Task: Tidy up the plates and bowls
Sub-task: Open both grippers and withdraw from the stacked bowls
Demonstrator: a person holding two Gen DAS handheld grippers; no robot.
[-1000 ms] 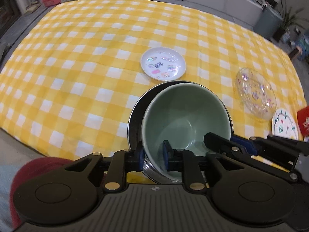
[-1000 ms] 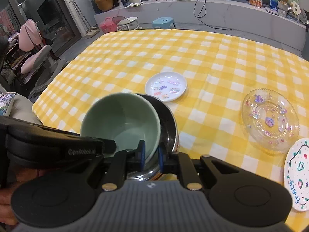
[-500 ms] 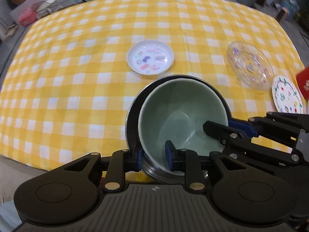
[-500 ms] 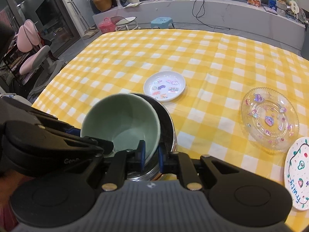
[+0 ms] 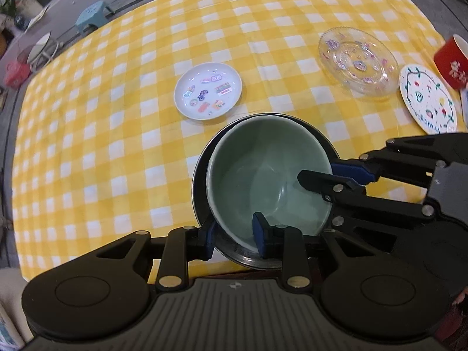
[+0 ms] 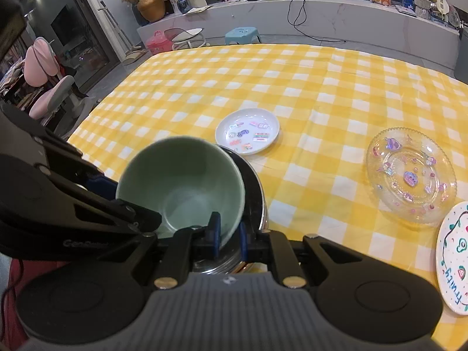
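A pale green bowl (image 5: pixel 263 175) (image 6: pixel 181 181) sits tilted inside a dark steel bowl (image 5: pixel 201 175) (image 6: pixel 254 193) near the front edge of the yellow checked table. My right gripper (image 6: pixel 228 234) (image 5: pixel 332 172) is shut on the green bowl's rim, one pad inside and one outside. My left gripper (image 5: pixel 234 237) (image 6: pixel 122 201) straddles the near rims of both bowls, one finger outside the steel bowl and one inside the green bowl. Its jaws are opening and the pads look clear of the rims.
A small white sticker plate (image 5: pixel 208 90) (image 6: pixel 248 131) lies beyond the bowls. A clear glass plate (image 5: pixel 358 61) (image 6: pixel 411 175), a white painted plate (image 5: pixel 427 99) (image 6: pixel 456 257) and a red cup (image 5: pixel 452 61) are at the right. Chairs and a stool stand beyond the table.
My left gripper has rolled and shifted, and its jaws have widened around the bowl rims. The right gripper and the green bowl have stayed put.
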